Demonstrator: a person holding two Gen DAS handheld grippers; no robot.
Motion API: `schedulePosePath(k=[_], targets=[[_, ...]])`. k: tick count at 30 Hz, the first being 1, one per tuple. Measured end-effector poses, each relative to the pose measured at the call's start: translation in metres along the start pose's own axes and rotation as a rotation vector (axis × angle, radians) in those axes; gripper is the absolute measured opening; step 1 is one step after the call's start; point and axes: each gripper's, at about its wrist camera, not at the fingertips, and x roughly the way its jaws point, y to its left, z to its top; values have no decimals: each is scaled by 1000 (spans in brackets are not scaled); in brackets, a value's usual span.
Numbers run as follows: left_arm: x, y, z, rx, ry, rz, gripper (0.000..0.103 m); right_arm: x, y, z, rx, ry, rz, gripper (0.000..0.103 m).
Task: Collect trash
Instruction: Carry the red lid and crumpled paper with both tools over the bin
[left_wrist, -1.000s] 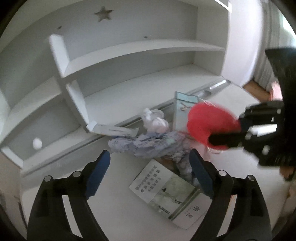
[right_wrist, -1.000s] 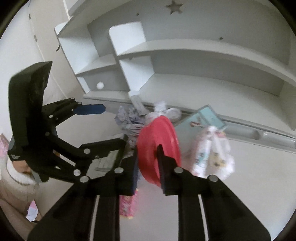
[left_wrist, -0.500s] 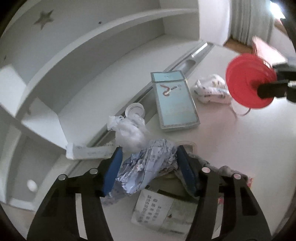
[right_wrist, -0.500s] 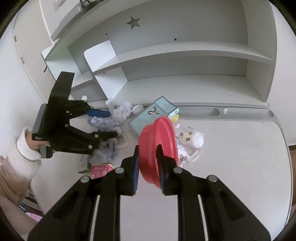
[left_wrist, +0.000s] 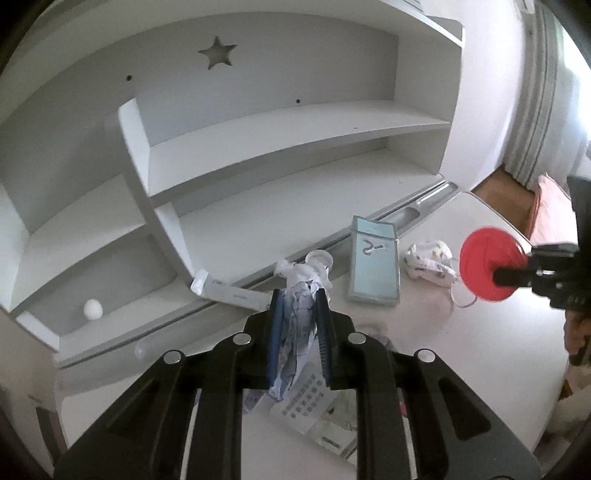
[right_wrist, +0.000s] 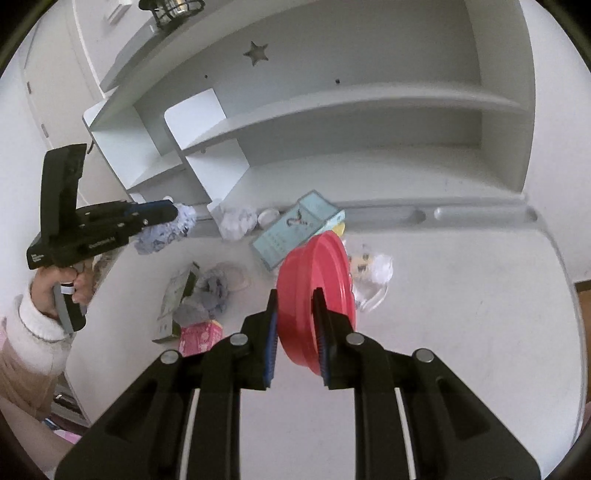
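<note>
My left gripper (left_wrist: 298, 295) is shut on a crumpled blue-and-white paper (left_wrist: 297, 332) and holds it above the white desk; it also shows in the right wrist view (right_wrist: 173, 216) at the left with the paper (right_wrist: 162, 232) hanging from it. My right gripper (right_wrist: 295, 295) is shut on the rim of a red bowl (right_wrist: 314, 291), held on edge above the desk; the bowl also shows in the left wrist view (left_wrist: 484, 269) at the right. More trash lies on the desk: a white crumpled wad (right_wrist: 236, 221), a printed plastic bag (right_wrist: 373, 267), a grey-blue wad (right_wrist: 210, 295).
A light blue book (right_wrist: 295, 229) and a white tube (left_wrist: 229, 293) lie by the shelf unit (left_wrist: 277, 147). A booklet (left_wrist: 317, 413) and a pink packet (right_wrist: 199, 338) lie near the desk's front. A white ball (left_wrist: 92, 308) sits in a lower shelf cubby.
My left gripper closed on the crumpled blue-and-white paper and lifted it off the desk. My right gripper still holds the red bowl and has drawn back a little.
</note>
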Motion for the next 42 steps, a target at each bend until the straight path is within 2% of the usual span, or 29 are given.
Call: schedulePosePath(k=[5,8,11,14,17,19,20,23,26,28,30,32,35,38,42], targets=[[-17,-5,-3,-43,-31,-8,16,-14,-4,-6,12,-31,7,18],[-27,-41,7,-9,-64,-51,16,-37,-12,-5,25,-82,0,18],[-29,-106,24,65,-99,-132,16,-88,-33,-7,48,-180,-47,18],[-22,-191,43,156,-110,-267,16,-156,-66,-23,101,-276,-131,18],[-14,-300,52,272,-109,-422,16,-228,-108,-55,179,-350,-231,18],[-11,-359,52,317,-95,-514,16,-284,-144,-94,272,-395,-308,18],[-9,-401,48,345,-76,-579,16,-307,-160,-114,318,-407,-340,18],[-2,-494,21,405,6,-722,16,-355,-203,-177,439,-411,-436,18],[10,-563,-17,469,80,-779,16,-380,-249,-246,584,-371,-497,18],[34,-604,-52,506,150,-780,16,-375,-278,-288,668,-324,-509,18],[73,-630,-84,514,236,-756,16,-350,-312,-331,769,-265,-470,18],[131,-648,-118,510,338,-685,16,-311,-340,-361,838,-188,-427,18],[204,-654,-149,500,433,-565,16,-233,-380,-407,944,-43,-327,18],[276,-647,-168,461,560,-462,16,-159,-413,-440,1019,116,-277,18],[310,-637,-171,347,642,-439,17,-119,-432,-457,1098,167,-203,18]])
